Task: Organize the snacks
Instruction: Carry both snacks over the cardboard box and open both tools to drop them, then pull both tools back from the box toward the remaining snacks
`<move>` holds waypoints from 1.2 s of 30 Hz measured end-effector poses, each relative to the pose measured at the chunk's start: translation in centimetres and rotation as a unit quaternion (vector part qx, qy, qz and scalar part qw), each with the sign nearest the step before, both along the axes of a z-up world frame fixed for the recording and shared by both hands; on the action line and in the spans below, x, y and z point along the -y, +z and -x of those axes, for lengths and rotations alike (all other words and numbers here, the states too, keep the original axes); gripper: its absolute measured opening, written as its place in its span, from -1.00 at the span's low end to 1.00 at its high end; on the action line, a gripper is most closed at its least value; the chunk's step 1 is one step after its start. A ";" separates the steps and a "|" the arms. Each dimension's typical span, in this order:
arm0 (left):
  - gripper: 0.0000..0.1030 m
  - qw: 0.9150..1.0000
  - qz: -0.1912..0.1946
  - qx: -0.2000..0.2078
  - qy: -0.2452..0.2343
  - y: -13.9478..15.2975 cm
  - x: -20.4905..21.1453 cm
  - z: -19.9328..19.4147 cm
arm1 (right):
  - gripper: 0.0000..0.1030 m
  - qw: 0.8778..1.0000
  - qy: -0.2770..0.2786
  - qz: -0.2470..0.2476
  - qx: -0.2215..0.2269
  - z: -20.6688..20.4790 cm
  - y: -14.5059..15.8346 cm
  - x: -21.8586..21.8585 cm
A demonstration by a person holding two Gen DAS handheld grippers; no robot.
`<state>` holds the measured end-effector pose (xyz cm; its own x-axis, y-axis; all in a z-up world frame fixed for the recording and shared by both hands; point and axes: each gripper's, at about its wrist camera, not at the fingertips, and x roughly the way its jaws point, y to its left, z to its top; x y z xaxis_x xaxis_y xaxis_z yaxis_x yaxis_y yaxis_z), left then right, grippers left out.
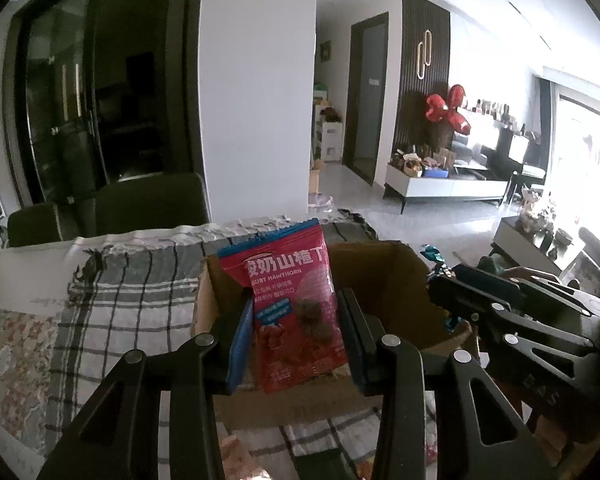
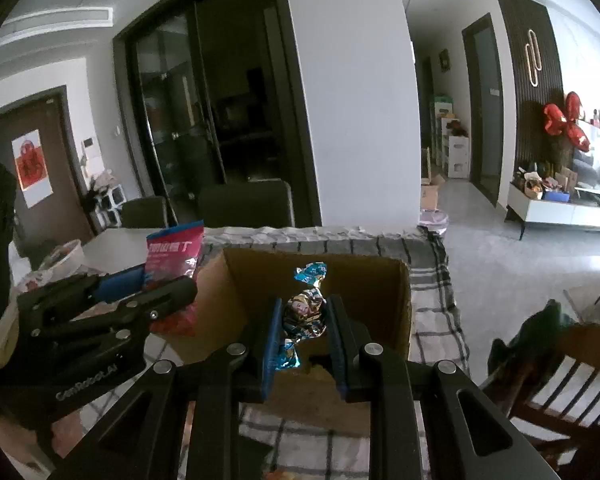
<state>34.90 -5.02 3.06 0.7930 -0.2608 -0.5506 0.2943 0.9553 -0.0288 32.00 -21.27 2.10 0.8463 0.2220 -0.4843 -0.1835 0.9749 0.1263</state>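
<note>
The pink hawthorn snack pouch [image 1: 296, 308] stands upright between the pads of my left hand-held gripper [image 1: 296, 332], clamped by its sides and held above the open cardboard box [image 1: 384, 280]. My right hand-held gripper [image 2: 302, 328] is nearly closed on a foil-wrapped candy [image 2: 304, 312], its twisted blue ends sticking out above and below the pads, also over the box mouth. The box sits on a checked cloth [image 1: 140, 312] spread over the surface [image 1: 32, 276].

As I judge it, both snacks are picked up and carried to the box but neither is dropped in yet; releasing them is what is left for this pair. In the left wrist view some packaging shows at the bottom edge, cut off by my gripper frame, so more items may wait there, though I cannot tell what they are.

The box floor is mostly hidden behind both grippers and in shadow, so I cannot say what already lies inside. The bright window side of the room is washed out.
</note>
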 end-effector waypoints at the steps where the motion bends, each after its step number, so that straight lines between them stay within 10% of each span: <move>1: -0.22 1.000 -0.001 -0.001 0.001 -0.1 0.2 -0.2 | -0.54 1.000 -0.001 0.002 -0.002 -0.3 -0.1 0.1; 9: -0.16 1.000 -0.010 -0.022 0.002 -1.2 0.9 -3.5 | -0.54 1.000 -0.010 0.010 -0.017 -2.7 -1.0 0.4; 11: 0.20 1.000 -0.014 -0.022 0.008 -1.3 0.9 -3.9 | -0.54 1.000 -0.013 0.008 -0.022 -3.2 -1.1 0.5; 17: 0.41 0.999 -0.021 -0.011 0.028 -1.0 0.4 -2.9 | -0.21 0.999 -0.028 0.008 -0.030 -3.1 -1.3 0.7; 36: 0.50 0.999 -0.021 0.037 0.011 0.6 0.3 5.8 | 0.05 0.999 -0.043 0.026 0.018 4.4 0.0 1.6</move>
